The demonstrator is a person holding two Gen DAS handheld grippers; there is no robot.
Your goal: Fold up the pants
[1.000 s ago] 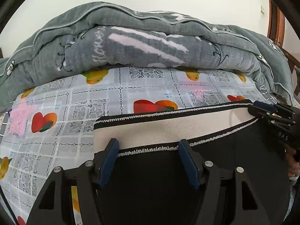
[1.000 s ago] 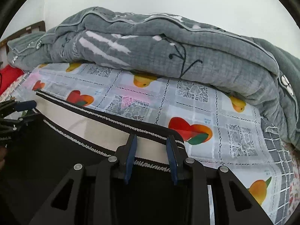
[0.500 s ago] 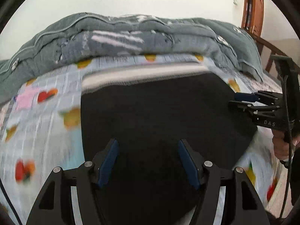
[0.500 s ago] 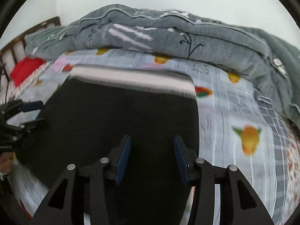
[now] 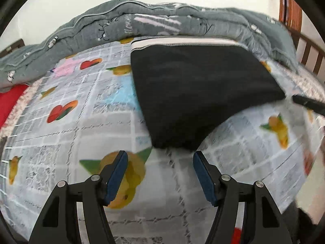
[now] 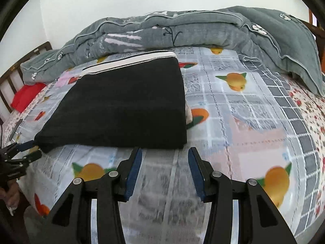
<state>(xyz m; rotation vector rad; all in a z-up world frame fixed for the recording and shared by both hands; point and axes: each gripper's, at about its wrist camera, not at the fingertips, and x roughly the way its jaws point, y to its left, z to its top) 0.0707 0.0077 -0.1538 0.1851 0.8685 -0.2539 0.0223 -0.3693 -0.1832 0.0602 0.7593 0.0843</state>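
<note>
The black pants (image 5: 199,85) lie folded flat on the fruit-print sheet, their white waistband (image 6: 132,60) at the far end against the duvet. My left gripper (image 5: 160,158) is open just short of the pants' near corner, with only sheet between its blue pads. My right gripper (image 6: 165,154) is also open and empty, a little short of the pants' near edge (image 6: 121,144). In the right wrist view the left gripper (image 6: 33,148) sits beside the pants' near left corner. One of the right gripper's fingers (image 5: 306,102) shows blurred at the right of the left wrist view.
A rumpled grey duvet (image 6: 182,30) is piled along the far side of the bed. A red cloth (image 6: 26,95) and a wooden bed rail (image 6: 12,75) are at the left; another rail (image 5: 308,50) is at the right. The sheet (image 6: 254,122) stretches right of the pants.
Both grippers drew back from the waistband to the near end of the pants. The right gripper let go of the waistband and opened. The pants now lie flat.
</note>
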